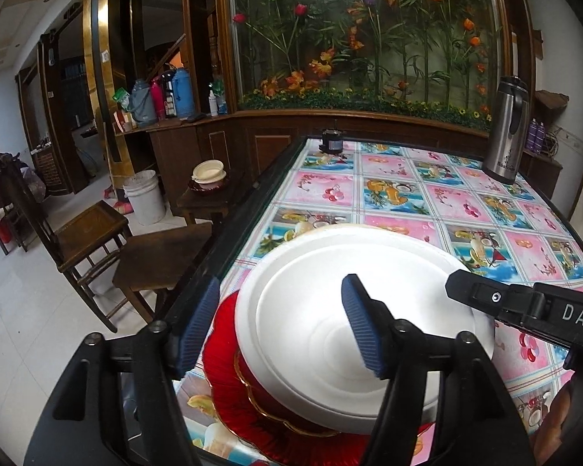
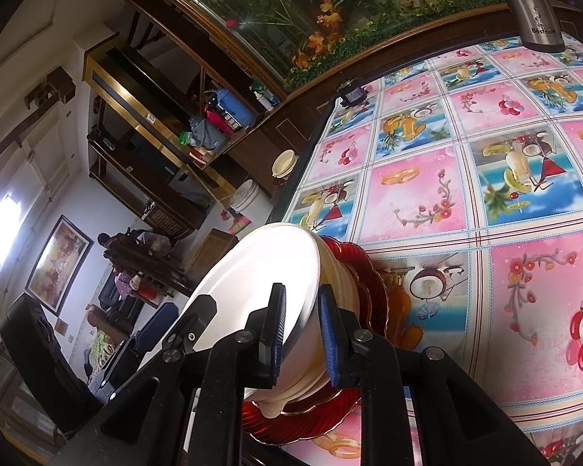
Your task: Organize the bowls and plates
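The left gripper [image 1: 280, 326] stands open over the left rim of the white plate [image 1: 318, 310], its pads not pressing on it. The white plate lies on a cream bowl [image 2: 330, 279], which sits on the red plates [image 1: 229, 353] near the table [image 1: 408, 194] edge. At its right rim, the right gripper [image 2: 301, 334] is closed on the white plate.

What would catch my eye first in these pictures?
A white plate tops a stack of red plates at the near edge of a table with a pink and blue fruit cloth. The right gripper pinches the white plate's rim. Behind the table stands a glass case of artificial flowers.
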Demonstrator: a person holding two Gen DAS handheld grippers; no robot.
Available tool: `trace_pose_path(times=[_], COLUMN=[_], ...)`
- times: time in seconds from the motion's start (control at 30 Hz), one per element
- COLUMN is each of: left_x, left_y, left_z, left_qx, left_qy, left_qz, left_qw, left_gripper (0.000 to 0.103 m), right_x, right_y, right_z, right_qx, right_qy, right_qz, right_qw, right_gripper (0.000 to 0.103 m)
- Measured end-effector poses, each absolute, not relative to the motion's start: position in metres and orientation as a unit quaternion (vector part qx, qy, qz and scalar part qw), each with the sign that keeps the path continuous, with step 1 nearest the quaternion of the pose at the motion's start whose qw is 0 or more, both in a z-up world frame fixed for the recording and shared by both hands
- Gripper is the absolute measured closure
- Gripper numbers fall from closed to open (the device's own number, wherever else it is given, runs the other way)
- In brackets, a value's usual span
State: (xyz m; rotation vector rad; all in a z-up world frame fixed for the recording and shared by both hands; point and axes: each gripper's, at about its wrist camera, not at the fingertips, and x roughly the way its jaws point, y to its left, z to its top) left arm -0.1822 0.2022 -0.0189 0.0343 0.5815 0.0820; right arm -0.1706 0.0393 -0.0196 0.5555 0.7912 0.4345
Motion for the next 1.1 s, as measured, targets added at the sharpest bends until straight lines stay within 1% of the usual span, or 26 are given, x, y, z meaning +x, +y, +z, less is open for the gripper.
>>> trace_pose_path(times=[0.07,0.17,0.23,0.3,0.33,0.4,0.43,0.47,0.5,0.6,0.67,0.83,1.1], left_x=[-0.184,-0.185,-0.187,-0.188,-0.189,-0.188,-0.188,-0.188,-0.187,-0.189,-0.19,-0.194,-0.201], left_y=[0.202,0.202,0.203,0.204,0.204,0.205,0.206,0.207,0.209,0.213,0.217,0.223,0.215], left_z=[-0.017,-0.014,-0.013,-0.011,-0.011,-0.01,-0.01,-0.009,-0.009,-0.007,-0.005,0.0,0.005], left_qx=[0.022,0.024,0.027,0.029,0.03,0.028,0.025,0.023,0.021,0.01,-0.001,-0.015,-0.003], left_qy=[0.281,0.274,0.268,0.262,0.26,0.26,0.26,0.26,0.259,0.254,0.252,0.243,0.237], left_qz=[0.046,0.053,0.06,0.067,0.069,0.072,0.074,0.078,0.084,0.093,0.099,0.107,0.108], left_qw=[0.958,0.96,0.961,0.962,0.963,0.962,0.962,0.962,0.962,0.963,0.963,0.964,0.965], left_gripper=[0.035,0.025,0.022,0.019,0.019,0.018,0.018,0.018,0.018,0.017,0.015,0.015,0.015], right_x=[-0.171,-0.171,-0.171,-0.172,-0.173,-0.173,-0.174,-0.174,-0.174,-0.176,-0.176,-0.179,-0.183], right_y=[0.039,0.036,0.034,0.03,0.028,0.022,0.018,0.015,0.011,0.001,-0.005,-0.022,-0.044], right_z=[-0.02,-0.021,-0.021,-0.021,-0.021,-0.021,-0.022,-0.022,-0.022,-0.021,-0.021,-0.024,-0.025], right_qx=[0.266,0.269,0.273,0.282,0.286,0.301,0.31,0.317,0.323,0.336,0.34,0.355,0.376], right_qy=[0.377,0.375,0.374,0.371,0.369,0.363,0.358,0.354,0.35,0.334,0.331,0.328,0.322], right_qz=[0.207,0.205,0.204,0.204,0.202,0.199,0.197,0.195,0.193,0.189,0.183,0.168,0.154], right_qw=[0.863,0.863,0.862,0.861,0.861,0.859,0.858,0.858,0.858,0.86,0.861,0.859,0.855], right_gripper=[0.084,0.083,0.078,0.063,0.059,0.04,0.035,0.027,0.022,0.019,0.018,0.018,0.018])
